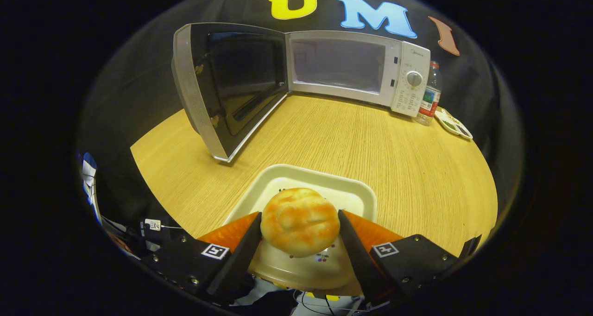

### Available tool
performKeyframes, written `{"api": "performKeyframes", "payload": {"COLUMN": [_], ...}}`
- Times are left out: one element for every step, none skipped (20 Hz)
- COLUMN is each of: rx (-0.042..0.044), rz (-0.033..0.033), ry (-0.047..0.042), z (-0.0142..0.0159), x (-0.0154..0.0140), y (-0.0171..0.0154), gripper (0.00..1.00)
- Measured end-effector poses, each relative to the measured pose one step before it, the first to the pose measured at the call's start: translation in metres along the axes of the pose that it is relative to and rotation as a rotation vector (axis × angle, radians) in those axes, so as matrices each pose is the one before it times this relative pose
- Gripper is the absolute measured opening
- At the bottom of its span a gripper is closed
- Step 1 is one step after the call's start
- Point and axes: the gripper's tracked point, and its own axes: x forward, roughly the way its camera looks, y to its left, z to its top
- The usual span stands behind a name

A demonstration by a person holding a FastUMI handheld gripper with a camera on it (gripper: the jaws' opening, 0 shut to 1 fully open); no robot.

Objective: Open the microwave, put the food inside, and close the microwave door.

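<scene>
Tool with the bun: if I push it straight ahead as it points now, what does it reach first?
The tool, shut on the bun, points over the tray and bare table toward the open microwave. Its cavity looks like the first thing met, though depth is unclear.

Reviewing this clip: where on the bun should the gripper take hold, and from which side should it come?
Across its widest middle, one finger on each flank, coming in level from the table's near edge. The bun is a round dome sitting on a small plate, so its sides give the only opposed faces. The gripper already brackets it that way, both fingers against it, with the open microwave straight beyond.
</scene>
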Motion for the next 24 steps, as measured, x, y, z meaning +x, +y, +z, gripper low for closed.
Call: {"api": "performKeyframes", "payload": {"rx": [-0.00033,-0.00425,0.00006,0.00724,0.01169,0.01648,0.01609,0.01948,0.02034,0.01731,0.01266,0.01207,0.01008,0.01105,0.00956,0.00998,0.00719,0.00465,0.00715,0.00766,0.00726,0.00617,0.00492,0.00477], "rz": [-0.00513,-0.00233,-0.00047,0.00111,0.01412,0.00203,0.00212,0.00032,-0.00118,-0.00347,-0.00617,-0.00938,-0.00466,-0.00668,-0.00626,-0.0058,-0.01031,-0.01057,-0.00711,-0.0063,-0.00557,-0.00495,-0.00595,-0.00483], "ry": [-0.00216,0.00498,-0.00124,0.00261,0.0063,-0.01764,-0.01932,-0.02164,-0.02385,-0.0248,-0.02548,-0.02739,-0.02378,-0.0248,-0.02433,-0.02119,-0.02209,-0.02264,-0.02144,-0.02139,-0.01806,-0.01559,-0.01717,-0.01377], "z": [0.00206,0.00014,-0.00033,0.00045,-0.00003,0.00738,0.00763,0.01099,0.01097,0.01329,0.01289,0.01453,0.01256,0.01279,0.01165,0.01168,0.01047,0.01119,0.00906,0.00946,0.00696,0.00726,0.00584,0.00579], "x": [0.00065,0.0005,-0.00108,-0.00004,-0.00138,-0.0032,-0.00366,-0.00334,-0.00159,-0.00113,0.00001,0.00153,0.00348,0.00321,0.00378,0.00386,0.00449,0.00509,0.00571,0.00598,0.00699,0.00715,0.00903,0.00851], "y": [-0.00026,0.00029,0.0013,0.0013,0.00478,0.00163,0.00319,0.00097,0.00162,0.00035,0.00043,-0.00099,-0.00003,-0.00016,0.00032,0.0004,0.00004,-0.00001,0.00089,0.00121,0.00048,0.00061,0.00009,0.00056], "gripper": [0.93,0.91,0.84,0.82,0.76,0.76,0.76,0.76,0.76,0.76,0.76,0.76,0.76,0.76,0.76,0.76,0.76,0.76,0.76,0.76,0.76,0.76,0.76,0.76]}}
